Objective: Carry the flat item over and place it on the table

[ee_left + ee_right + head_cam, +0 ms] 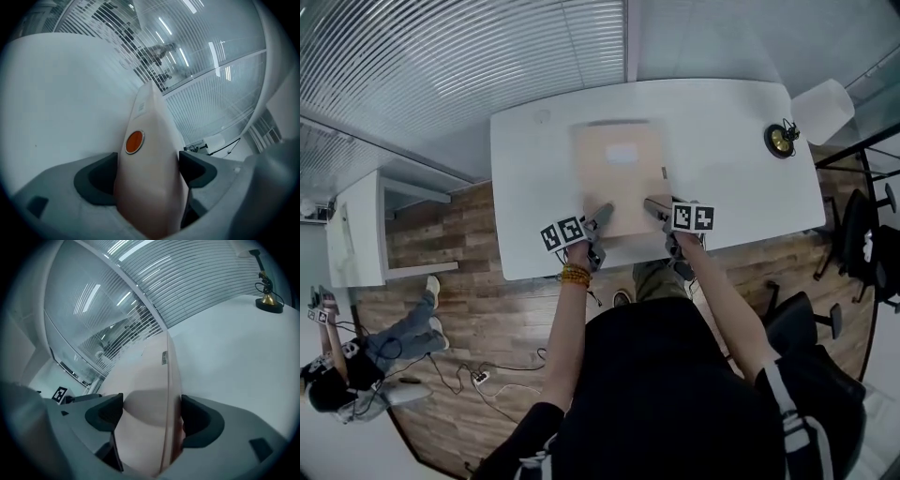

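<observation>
A flat tan envelope (619, 176) with a pale label hangs over the white table (722, 178), near its front edge. My left gripper (598, 222) is shut on the envelope's near left corner, my right gripper (656, 211) on its near right corner. In the left gripper view the envelope (152, 154) runs edge-on between the jaws, with an orange round clasp (134, 141) on its side. The right gripper view shows the same envelope (150, 390) pinched between both pads, stretching away over the table (234, 352).
A small brass stand (782, 139) with a black cable sits at the table's right end, also in the right gripper view as the brass stand (268, 300). A white bin (821, 111) stands beyond the table corner. Black chairs (862, 234) stand right. A person (356, 361) sits on the wooden floor far left.
</observation>
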Available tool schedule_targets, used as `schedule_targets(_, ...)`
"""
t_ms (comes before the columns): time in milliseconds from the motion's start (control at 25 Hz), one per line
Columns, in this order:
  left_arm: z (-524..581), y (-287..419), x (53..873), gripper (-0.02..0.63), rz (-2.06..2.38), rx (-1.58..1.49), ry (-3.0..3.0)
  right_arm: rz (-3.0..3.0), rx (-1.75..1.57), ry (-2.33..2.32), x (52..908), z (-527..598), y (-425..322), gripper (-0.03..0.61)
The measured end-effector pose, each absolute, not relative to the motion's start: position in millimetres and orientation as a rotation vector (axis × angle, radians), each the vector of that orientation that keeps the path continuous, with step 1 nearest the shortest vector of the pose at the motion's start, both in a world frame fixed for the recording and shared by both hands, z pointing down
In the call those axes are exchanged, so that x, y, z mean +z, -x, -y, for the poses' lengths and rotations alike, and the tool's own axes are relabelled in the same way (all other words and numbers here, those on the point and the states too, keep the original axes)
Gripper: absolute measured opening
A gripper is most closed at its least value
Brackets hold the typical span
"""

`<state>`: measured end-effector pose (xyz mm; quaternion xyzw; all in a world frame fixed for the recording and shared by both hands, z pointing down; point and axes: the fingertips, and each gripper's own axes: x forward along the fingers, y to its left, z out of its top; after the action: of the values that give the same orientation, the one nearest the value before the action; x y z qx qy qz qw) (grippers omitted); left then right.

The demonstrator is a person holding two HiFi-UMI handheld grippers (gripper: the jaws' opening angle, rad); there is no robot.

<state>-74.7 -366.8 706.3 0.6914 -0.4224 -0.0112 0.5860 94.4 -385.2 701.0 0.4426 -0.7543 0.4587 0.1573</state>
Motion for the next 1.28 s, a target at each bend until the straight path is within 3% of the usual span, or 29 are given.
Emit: schedule_targets(1280,365.9,81.4,698.5,0.394,1.176,0.416,-1.838,2.117,1.193,-1.273,703.6,373.0,-90.4,0.374)
